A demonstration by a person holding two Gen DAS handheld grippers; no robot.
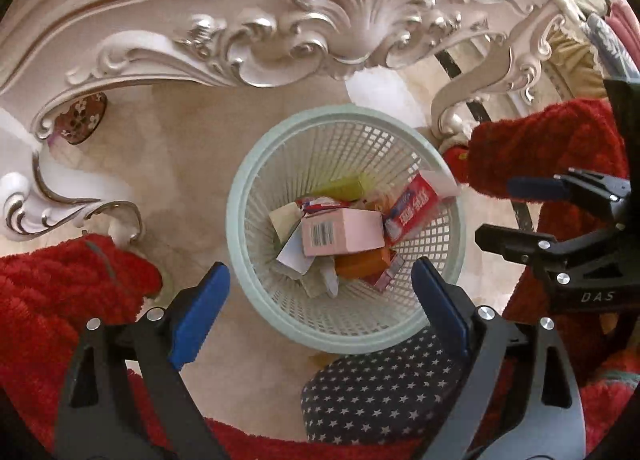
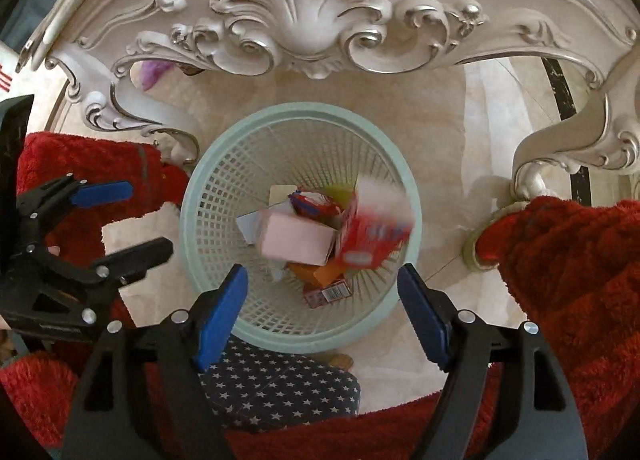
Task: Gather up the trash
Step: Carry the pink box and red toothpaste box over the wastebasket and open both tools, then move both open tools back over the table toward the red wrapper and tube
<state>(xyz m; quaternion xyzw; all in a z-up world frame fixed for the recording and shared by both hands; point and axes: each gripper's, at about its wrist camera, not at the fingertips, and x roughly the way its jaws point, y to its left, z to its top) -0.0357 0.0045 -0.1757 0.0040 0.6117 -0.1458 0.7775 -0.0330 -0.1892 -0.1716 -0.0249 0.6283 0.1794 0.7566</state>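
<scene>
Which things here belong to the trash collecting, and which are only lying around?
Part of the job:
- bin
- pink box
- red box
- orange box
- left claw, open
- right claw, open

Just around:
- carved table
- starred slipper
- red robe

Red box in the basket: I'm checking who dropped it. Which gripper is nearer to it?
Right. The right gripper hangs open above the basket, on the side where the red box lies. The left gripper, open too, sits out toward the opposite rim.
</scene>
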